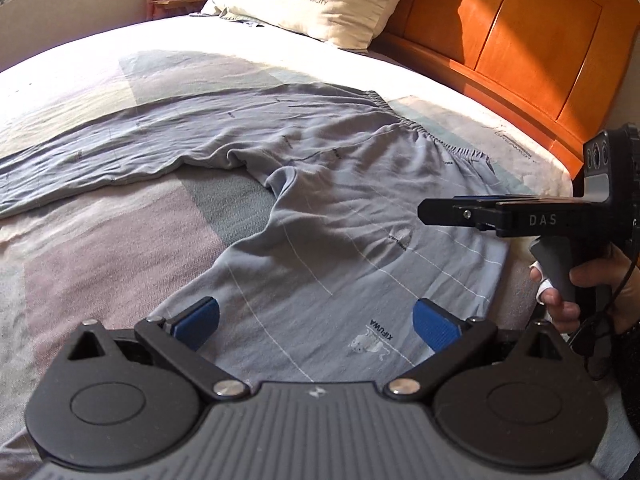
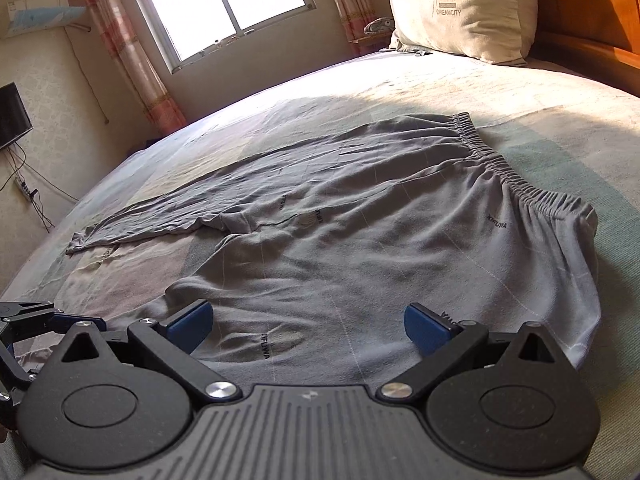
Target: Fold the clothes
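With both the left gripper (image 1: 316, 322) and right gripper (image 2: 308, 326) hovering spread wide over the grey trousers (image 1: 320, 184) lying flat mid-bed, a shallow pinch risks catching one layer only and skewing the fold.

Grey trousers (image 2: 360, 220) lie spread on the bed (image 2: 540, 92); the right hand-held gripper (image 2: 308, 326) hovers wide apart above them

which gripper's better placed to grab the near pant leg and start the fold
Left, probably. The left gripper hangs open right over the near leg of the grey trousers. The right gripper, also open, sits nearer the waistband, suiting it to that end.
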